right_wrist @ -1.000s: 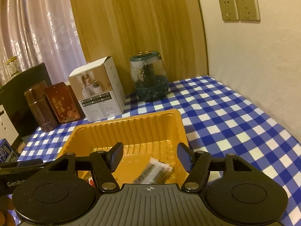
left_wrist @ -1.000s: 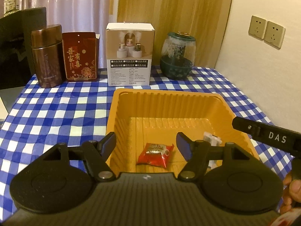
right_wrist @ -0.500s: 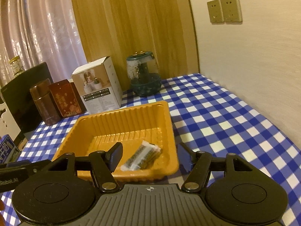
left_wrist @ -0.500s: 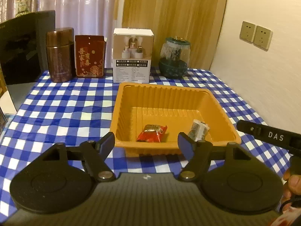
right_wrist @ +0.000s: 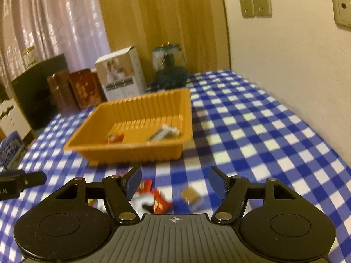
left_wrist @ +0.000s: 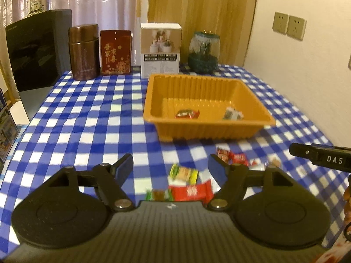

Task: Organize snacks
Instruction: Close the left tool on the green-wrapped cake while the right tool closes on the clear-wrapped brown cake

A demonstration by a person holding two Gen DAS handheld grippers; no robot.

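Two snacks sit in tray (left_wrist: 206, 129); both my hand-held grippers, left (left_wrist: 171, 167) and right (right_wrist: 174, 180), gape empty. Risk: crowded wrappers (left_wrist: 188, 191) invite double grab.

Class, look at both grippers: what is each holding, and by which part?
Nothing. The left gripper and right gripper are both open and empty above loose snacks.

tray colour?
Orange tray, ribbed walls; clearest in the left wrist view.
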